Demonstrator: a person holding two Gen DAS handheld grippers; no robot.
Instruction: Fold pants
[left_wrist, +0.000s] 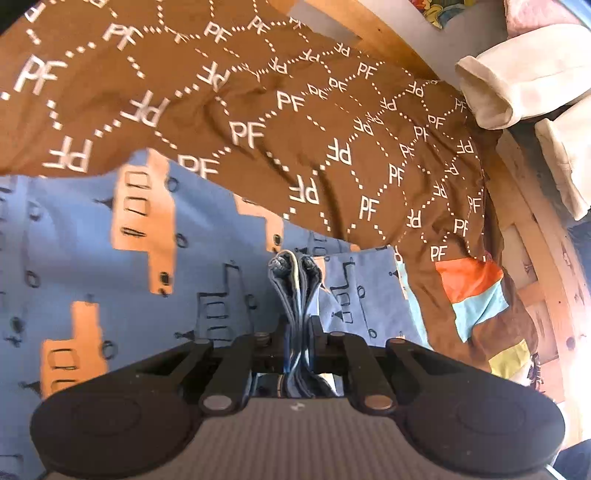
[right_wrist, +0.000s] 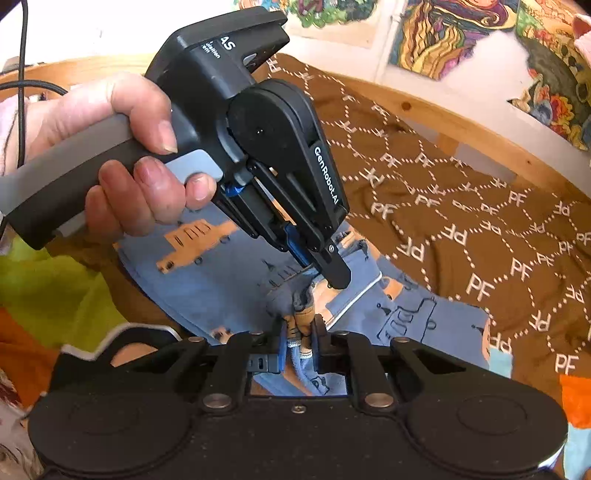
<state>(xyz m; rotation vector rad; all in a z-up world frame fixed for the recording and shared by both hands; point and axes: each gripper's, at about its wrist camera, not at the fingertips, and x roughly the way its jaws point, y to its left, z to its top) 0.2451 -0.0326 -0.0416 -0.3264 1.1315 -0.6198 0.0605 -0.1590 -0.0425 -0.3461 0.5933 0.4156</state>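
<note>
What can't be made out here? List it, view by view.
- Left wrist view: the pants run off the left edge and under the left gripper; their full shape is hidden.
- Right wrist view: the right gripper bunches the cloth, so which part it pinches is unclear.
- Right wrist view: the left gripper's pads sit behind its own body.

Open brown bedspread stretches ahead of the left gripper and to the right of the right gripper, bare and passable up to the wooden bed frame. The blue pants cover the near bed surface. Pale folded cloth crowds the far right corner in the left wrist view. In the right wrist view, the left gripper and the hand holding it block the space just ahead, leaving little room between the two tools.
</note>
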